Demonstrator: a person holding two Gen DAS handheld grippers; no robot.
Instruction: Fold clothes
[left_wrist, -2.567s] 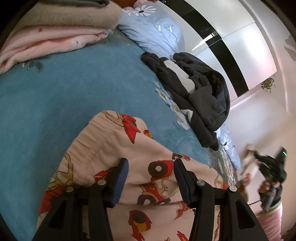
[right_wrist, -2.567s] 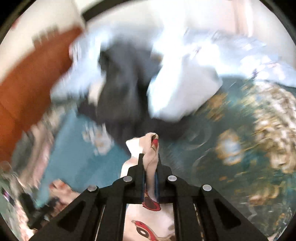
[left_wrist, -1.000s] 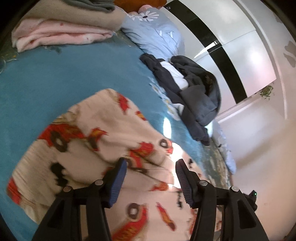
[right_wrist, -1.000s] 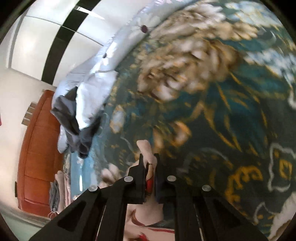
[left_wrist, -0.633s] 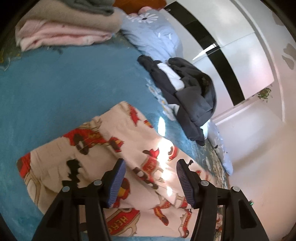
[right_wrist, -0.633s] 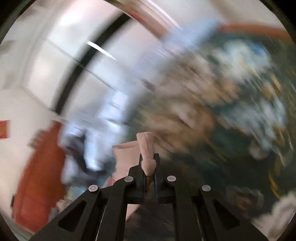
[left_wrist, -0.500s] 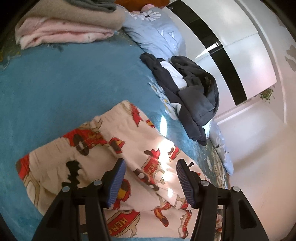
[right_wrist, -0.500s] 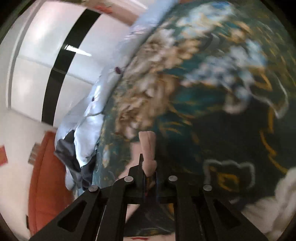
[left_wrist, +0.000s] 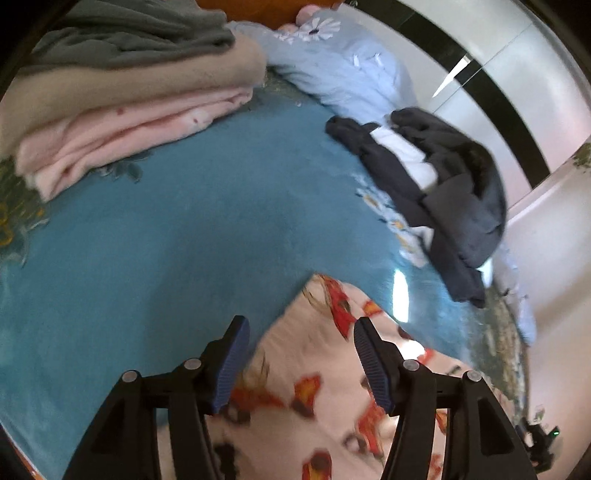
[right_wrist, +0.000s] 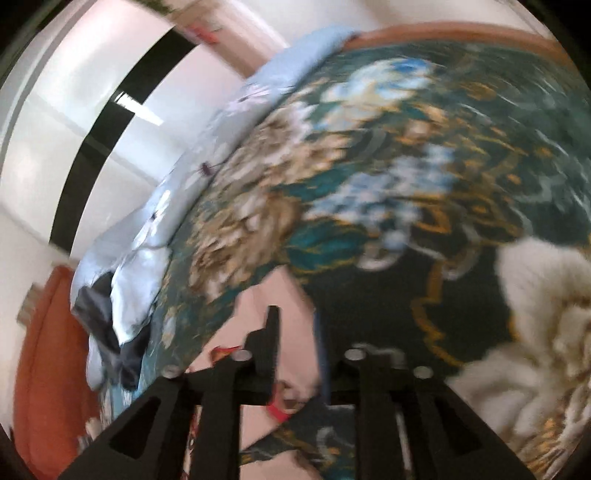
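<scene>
The right gripper (right_wrist: 295, 332) has just let go — its jaws, pinched on a cloth corner half a second ago, now stand apart, empty. On the left, the left gripper (left_wrist: 299, 354) hovers wide open over the cartoon-print garment (left_wrist: 325, 387), soft and cream, lying flat on the plush teal blanket (left_wrist: 166, 221). Best smooth the creases before regripping.
</scene>
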